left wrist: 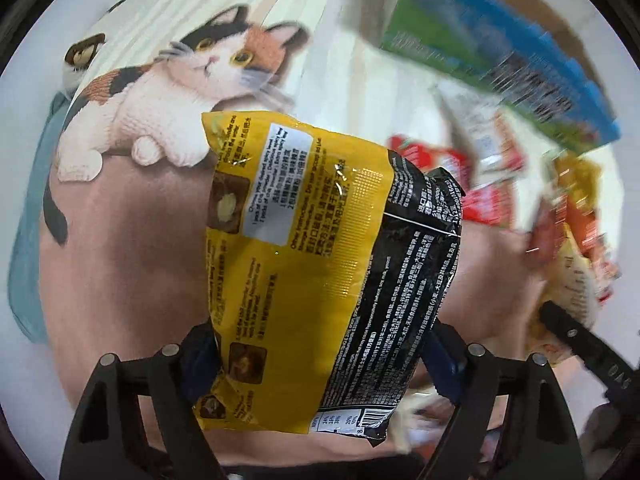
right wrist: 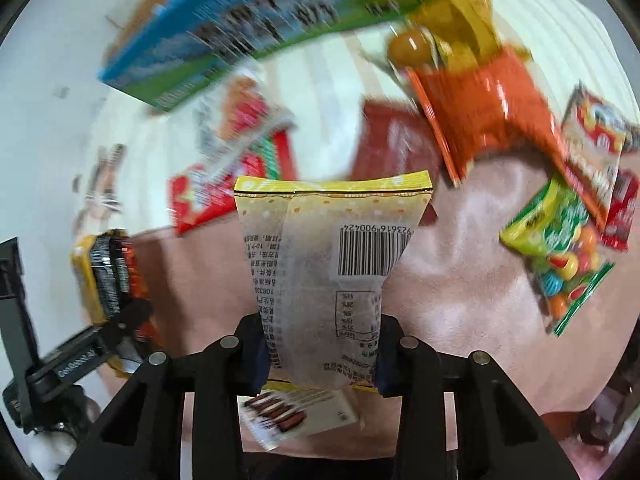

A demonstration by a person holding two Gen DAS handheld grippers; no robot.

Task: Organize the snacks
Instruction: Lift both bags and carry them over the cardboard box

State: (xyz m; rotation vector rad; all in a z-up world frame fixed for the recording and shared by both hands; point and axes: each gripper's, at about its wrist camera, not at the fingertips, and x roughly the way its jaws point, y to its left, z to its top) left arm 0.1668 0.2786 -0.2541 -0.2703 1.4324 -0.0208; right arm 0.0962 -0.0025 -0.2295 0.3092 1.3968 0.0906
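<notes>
The left tool (left wrist: 316, 356) is clamped on the lower part of a yellow-and-black snack bag (left wrist: 320, 264), which is held clear above the pink-and-cream cat-print cloth (left wrist: 120, 280). The right tool (right wrist: 320, 344) is closed on the lower end of a pale yellow packet (right wrist: 332, 264), likewise held above the cloth. Both grips sit on slick film near one end, so either bag could slide out or swing if it is carried quickly; the blur suggests motion.

Beneath the right tool a small wafer packet (right wrist: 296, 416) lies on the cloth. Further out lie a green candy bag (right wrist: 560, 252), an orange bag (right wrist: 484, 116) and red packets (right wrist: 228, 184), crowded enough that a lowered bag could land on them. Farthest off, a blue-and-green carton (right wrist: 256, 28) stands across the way.
</notes>
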